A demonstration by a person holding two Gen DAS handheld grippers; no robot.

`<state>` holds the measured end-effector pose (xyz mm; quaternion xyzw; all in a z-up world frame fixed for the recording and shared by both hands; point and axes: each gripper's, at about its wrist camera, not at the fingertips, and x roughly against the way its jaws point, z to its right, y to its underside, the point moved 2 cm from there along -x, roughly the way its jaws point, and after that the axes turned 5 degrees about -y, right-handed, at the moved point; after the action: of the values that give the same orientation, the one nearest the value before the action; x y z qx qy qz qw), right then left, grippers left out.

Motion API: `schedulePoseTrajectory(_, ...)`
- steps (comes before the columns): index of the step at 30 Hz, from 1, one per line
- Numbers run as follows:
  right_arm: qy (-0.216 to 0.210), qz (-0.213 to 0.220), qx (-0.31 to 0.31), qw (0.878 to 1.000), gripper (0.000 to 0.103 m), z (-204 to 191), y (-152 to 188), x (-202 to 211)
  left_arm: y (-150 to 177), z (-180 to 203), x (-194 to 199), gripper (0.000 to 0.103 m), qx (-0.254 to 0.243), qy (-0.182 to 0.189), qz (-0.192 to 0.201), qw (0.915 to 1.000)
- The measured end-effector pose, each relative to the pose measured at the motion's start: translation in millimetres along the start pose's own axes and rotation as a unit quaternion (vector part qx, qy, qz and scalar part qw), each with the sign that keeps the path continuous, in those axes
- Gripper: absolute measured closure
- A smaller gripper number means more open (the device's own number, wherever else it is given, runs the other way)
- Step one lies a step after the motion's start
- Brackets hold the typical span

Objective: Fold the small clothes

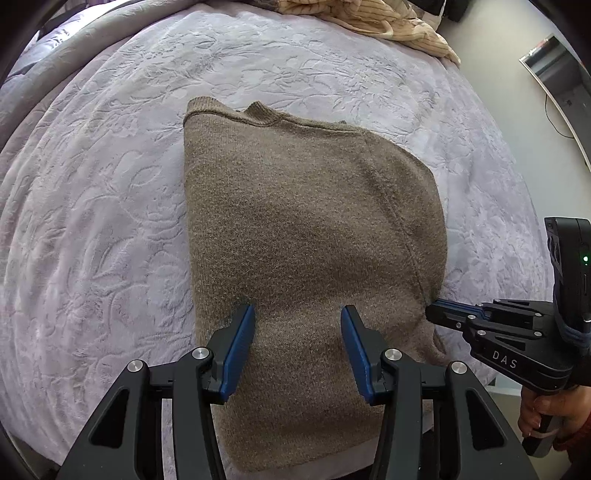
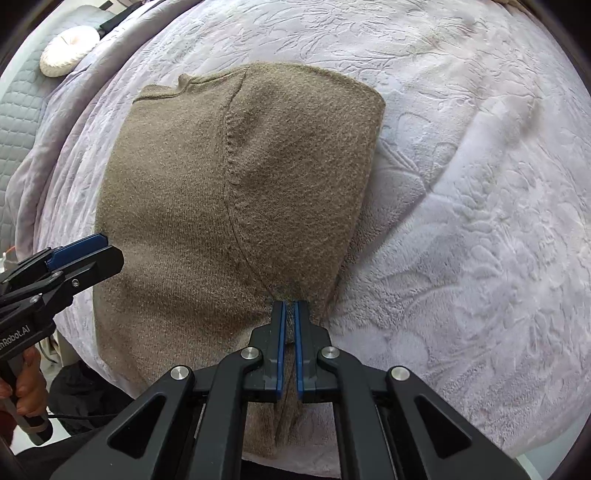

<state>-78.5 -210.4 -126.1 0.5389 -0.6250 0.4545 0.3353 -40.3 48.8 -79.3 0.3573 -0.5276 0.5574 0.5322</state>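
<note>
A brown knit sweater (image 1: 306,236) lies partly folded on a lilac bedspread (image 1: 92,221), neck at the far end. My left gripper (image 1: 297,314) is open, its blue fingers spread just above the sweater's near part. My right gripper (image 2: 290,306) is shut on the sweater (image 2: 221,184) at its right edge, by the sleeve seam. In the left wrist view the right gripper (image 1: 434,310) comes in from the right and touches the sweater's edge. In the right wrist view the left gripper (image 2: 99,247) sits at the sweater's left edge.
A beige striped garment (image 1: 376,22) lies crumpled at the far end of the bed. A round white cushion (image 2: 68,50) rests on a grey quilted cover at the far left. The bedspread (image 2: 480,221) stretches to the right of the sweater.
</note>
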Motion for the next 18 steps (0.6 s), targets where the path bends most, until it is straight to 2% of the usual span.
schedulePoseTrajectory(4,0.005,-0.018,-0.019,1.000,0.087,3.1,9.6,-0.1,0.8,1.1,1.7,0.053,-0.005,-0.010,-0.004,0.9999)
schedulePoseTrajectory(6,0.002,-0.020,-0.038,0.999,0.087,8.7,18.2,4.1,1.1,1.1,2.2,0.053,-0.007,-0.015,-0.005,0.9998)
schedulePoseTrajectory(9,-0.021,0.001,-0.072,0.997,0.087,13.5,28.3,19.6,1.6,-0.1,3.7,0.053,-0.002,-0.016,-0.008,0.9998)
schedulePoseTrajectory(11,-0.056,0.023,-0.087,0.994,0.084,13.1,32.9,31.0,2.3,-0.2,6.3,0.053,0.000,-0.018,-0.010,0.9998)
schedulePoseTrajectory(13,-0.087,0.035,-0.087,0.992,0.063,7.6,36.0,38.4,3.1,-0.4,9.8,0.053,-0.002,-0.021,-0.011,0.9997)
schedulePoseTrajectory(14,-0.096,0.033,-0.079,0.992,0.047,3.0,36.8,38.2,3.8,-0.3,11.5,0.053,-0.005,-0.024,-0.011,0.9996)
schedulePoseTrajectory(16,-0.087,0.019,-0.065,0.994,0.046,-2.5,35.8,30.5,5.8,-0.2,13.8,0.052,-0.010,-0.032,-0.014,0.9993)
schedulePoseTrajectory(17,-0.067,0.005,-0.063,0.996,0.048,-2.5,34.9,22.2,6.9,-0.5,14.9,0.052,-0.012,-0.036,-0.016,0.9991)
schedulePoseTrajectory(18,-0.058,0.000,-0.066,0.996,0.067,-1.9,33.6,16.9,7.8,-0.9,15.8,0.052,-0.013,-0.039,-0.018,0.9990)
